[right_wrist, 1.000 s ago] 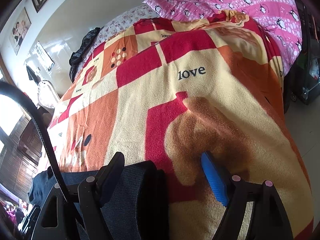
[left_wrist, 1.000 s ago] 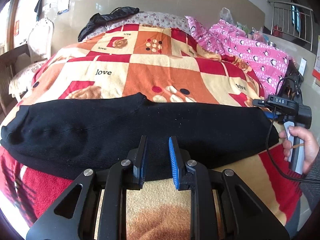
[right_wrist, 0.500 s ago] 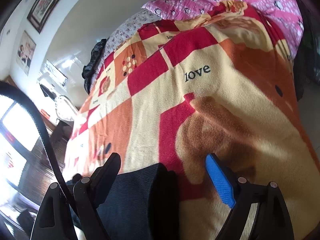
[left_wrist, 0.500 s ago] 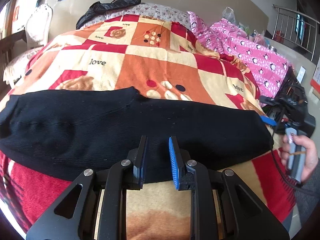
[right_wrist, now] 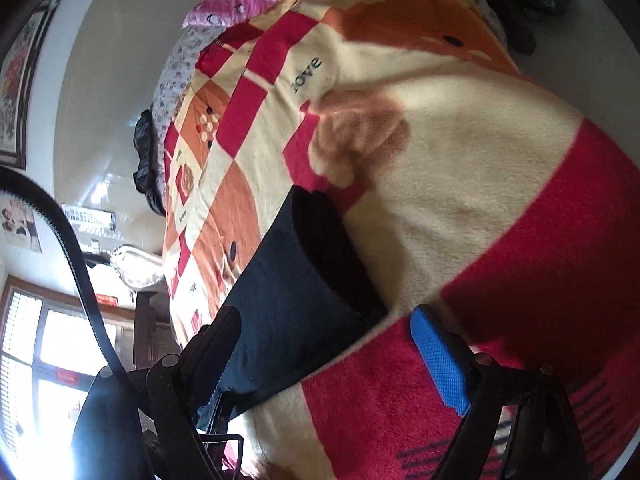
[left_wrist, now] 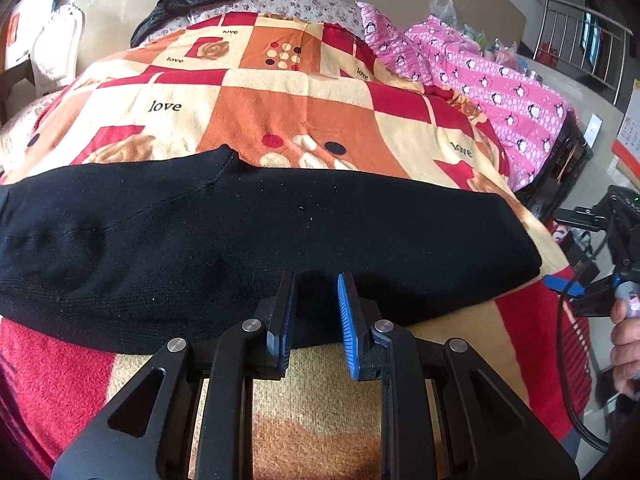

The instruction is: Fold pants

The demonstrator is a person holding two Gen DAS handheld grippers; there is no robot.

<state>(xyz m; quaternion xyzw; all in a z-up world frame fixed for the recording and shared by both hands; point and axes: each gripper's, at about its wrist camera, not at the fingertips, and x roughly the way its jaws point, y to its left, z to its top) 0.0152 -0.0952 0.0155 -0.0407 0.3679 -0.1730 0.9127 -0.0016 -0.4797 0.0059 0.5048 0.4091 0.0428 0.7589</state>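
Note:
Black pants lie folded lengthwise in a long band across the patterned blanket. My left gripper hovers over their near edge at the middle. Its jaws stand a narrow gap apart, and nothing is pinched between them. In the right wrist view the pants' end lies flat on the blanket, between the spread fingers and closer to the left one. My right gripper is opening wide and its pads touch no cloth. In the left wrist view the right gripper sits just off the pants' right end, held by a hand.
A pink penguin quilt is piled along the bed's right side. A black garment lies at the head of the bed. A white chair stands at the far left. A black cable hangs at the left of the right gripper.
The right gripper has rolled, widened its jaws and drawn back to the right, off the pants' end. The left gripper has stayed over the near edge, tilting slightly.

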